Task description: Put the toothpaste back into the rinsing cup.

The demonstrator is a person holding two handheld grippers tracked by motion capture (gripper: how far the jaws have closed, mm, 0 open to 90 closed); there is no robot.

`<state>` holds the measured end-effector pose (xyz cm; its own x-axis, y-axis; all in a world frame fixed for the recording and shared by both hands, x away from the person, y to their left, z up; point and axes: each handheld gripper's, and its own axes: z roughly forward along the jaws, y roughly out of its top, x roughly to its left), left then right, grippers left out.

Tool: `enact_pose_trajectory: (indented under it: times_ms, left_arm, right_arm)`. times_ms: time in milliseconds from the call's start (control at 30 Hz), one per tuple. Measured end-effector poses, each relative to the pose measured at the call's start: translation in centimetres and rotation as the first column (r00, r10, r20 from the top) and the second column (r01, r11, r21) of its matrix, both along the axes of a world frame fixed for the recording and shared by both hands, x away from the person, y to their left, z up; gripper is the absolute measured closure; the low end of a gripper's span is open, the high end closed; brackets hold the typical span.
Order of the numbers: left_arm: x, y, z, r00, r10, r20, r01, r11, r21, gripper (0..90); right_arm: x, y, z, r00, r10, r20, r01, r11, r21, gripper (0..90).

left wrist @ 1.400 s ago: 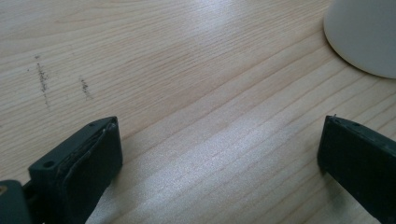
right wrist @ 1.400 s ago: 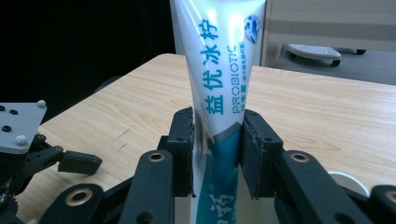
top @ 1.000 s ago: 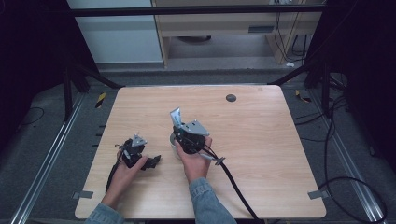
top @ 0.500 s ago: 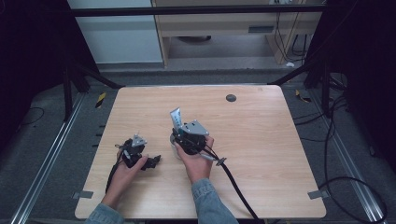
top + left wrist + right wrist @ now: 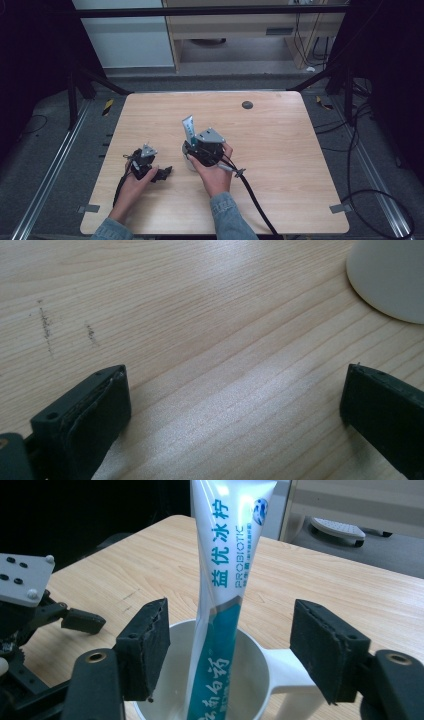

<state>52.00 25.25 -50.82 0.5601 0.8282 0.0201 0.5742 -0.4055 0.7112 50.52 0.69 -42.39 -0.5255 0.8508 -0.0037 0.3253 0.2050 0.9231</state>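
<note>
High view – tube: a toothpaste tube point(image 5: 188, 127) is seen standing in a white cup point(image 5: 190, 162) near the middle of the tabletop point(image 5: 280, 165), leaning slightly, crimped end up.
High view – right tongs: the right tongs point(image 5: 192, 150) are held just over the cup, at the tube's lower part.
High view – left tongs: the left tongs point(image 5: 162, 173) are rested low on the tabletop, left of the cup and apart from it.
Left gripper view – state: the jaws are seen wide apart with bare wood between them; nothing is gripped. A curved white edge, probably the cup point(image 5: 392, 280), is caught in the top right corner.
Right gripper view – state: the jaws have just been opening and now stand apart on either side of the tube point(image 5: 225, 580); a gap is seen at both pads, so no clamp is made. The tube's lower end is sunk in the cup point(image 5: 250, 680), whose handle is turned to the view's right.
Step judged: release of the tube into the cup, nearly done.
How to do it well: the jaws should be kept wide and drawn straight back or up, so neither pad is dragged along the tube. The cup rim should be cleared without a nudge. The lean should be watched; the tube could tip out if brushed.
</note>
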Motion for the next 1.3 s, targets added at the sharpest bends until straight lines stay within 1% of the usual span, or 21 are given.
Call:
enact_pose_trajectory:
  times_ms: [133, 167, 233, 267, 367, 400, 433, 500, 600, 667, 700, 800, 900, 967, 1000, 1067, 1133, 1300]
  left_arm:
    - [0.0, 0.0, 0.0, 1.0, 0.0, 0.0, 0.0, 1.0, 0.0, 0.0]
    - [0.0, 0.0, 0.0, 1.0, 0.0, 0.0, 0.0, 1.0, 0.0, 0.0]
    - [0.0, 0.0, 0.0, 1.0, 0.0, 0.0, 0.0, 1.0, 0.0, 0.0]
    - [0.0, 0.0, 0.0, 1.0, 0.0, 0.0, 0.0, 1.0, 0.0, 0.0]
    - [0.0, 0.0, 0.0, 1.0, 0.0, 0.0, 0.0, 1.0, 0.0, 0.0]
    - [0.0, 0.0, 0.0, 1.0, 0.0, 0.0, 0.0, 1.0, 0.0, 0.0]
    - [0.0, 0.0, 0.0, 1.0, 0.0, 0.0, 0.0, 1.0, 0.0, 0.0]
    - [0.0, 0.0, 0.0, 1.0, 0.0, 0.0, 0.0, 1.0, 0.0, 0.0]
    - [0.0, 0.0, 0.0, 1.0, 0.0, 0.0, 0.0, 1.0, 0.0, 0.0]
    - [0.0, 0.0, 0.0, 1.0, 0.0, 0.0, 0.0, 1.0, 0.0, 0.0]
    - [0.0, 0.0, 0.0, 1.0, 0.0, 0.0, 0.0, 1.0, 0.0, 0.0]
    - [0.0, 0.0, 0.0, 1.0, 0.0, 0.0, 0.0, 1.0, 0.0, 0.0]
    - [0.0, 0.0, 0.0, 1.0, 0.0, 0.0, 0.0, 1.0, 0.0, 0.0]
    - [0.0, 0.0, 0.0, 1.0, 0.0, 0.0, 0.0, 1.0, 0.0, 0.0]
    - [0.0, 0.0, 0.0, 1.0, 0.0, 0.0, 0.0, 1.0, 0.0, 0.0]
    - [0.0, 0.0, 0.0, 1.0, 0.0, 0.0, 0.0, 1.0, 0.0, 0.0]
    - [0.0, 0.0, 0.0, 1.0, 0.0, 0.0, 0.0, 1.0, 0.0, 0.0]
    - [0.0, 0.0, 0.0, 1.0, 0.0, 0.0, 0.0, 1.0, 0.0, 0.0]
  right_arm:
    - [-0.1, -0.3, 0.2, 1.0, 0.005, -0.005, -0.005, 0.9999, -0.011, 29.4]
    - [-0.1, -0.5, 0.3, 0.9999, 0.01, -0.005, -0.01, 0.9997, -0.023, 27.8]
    - [-0.1, -0.5, 0.3, 0.9999, 0.014, -0.009, -0.014, 0.9996, -0.025, 27.0]
    - [-0.1, -0.7, 0.4, 0.9996, 0.021, -0.018, -0.022, 0.9992, -0.035, 24.7]
    - [-0.1, -1.0, 0.5, 0.9986, 0.035, -0.038, -0.037, 0.9979, -0.053, 22.3]
    - [-0.1, -1.0, 0.5, 0.9986, 0.035, -0.038, -0.037, 0.9979, -0.053, 22.3]
    - [-0.1, -1.2, 0.6, 0.9975, 0.048, -0.051, -0.051, 0.9971, -0.056, 20.6]
    - [0.0, -1.3, 0.6, 0.9971, 0.052, -0.054, -0.056, 0.9966, -0.061, 20.0]
    - [0.1, -1.6, 0.7, 0.9957, 0.057, -0.073, -0.062, 0.9955, -0.071, 17.8]
    - [0.0, -1.9, 0.8, 0.9961, 0.054, -0.07, -0.059, 0.9958, -0.07, 17.0]
    - [0.0, -2.3, 1.0, 0.9958, 0.052, -0.076, -0.057, 0.9968, -0.057, 15.4]
    - [0.1, -2.7, 1.1, 0.9958, 0.052, -0.075, -0.056, 0.9971, -0.051, 13.7]
    - [0.0, -3.4, 1.4, 0.996, 0.052, -0.073, -0.057, 0.9963, -0.065, 9.5]
    - [-0.1, -3.6, 1.5, 0.9961, 0.05, -0.073, -0.055, 0.9964, -0.064, 9.4]
    - [-0.2, -3.8, 1.6, 0.9969, 0.046, -0.064, -0.051, 0.9966, -0.065, 8.9]
    - [-0.3, -4.1, 1.8, 0.9971, 0.046, -0.06, -0.049, 0.997, -0.059, 8.2]
    - [-0.3, -4.8, 2.2, 0.9971, 0.045, -0.062, -0.049, 0.9964, -0.069, 7.6]
    - [-0.3, -6.4, 2.7, 0.9976, 0.008, -0.068, -0.014, 0.9968, -0.079, 6.6]
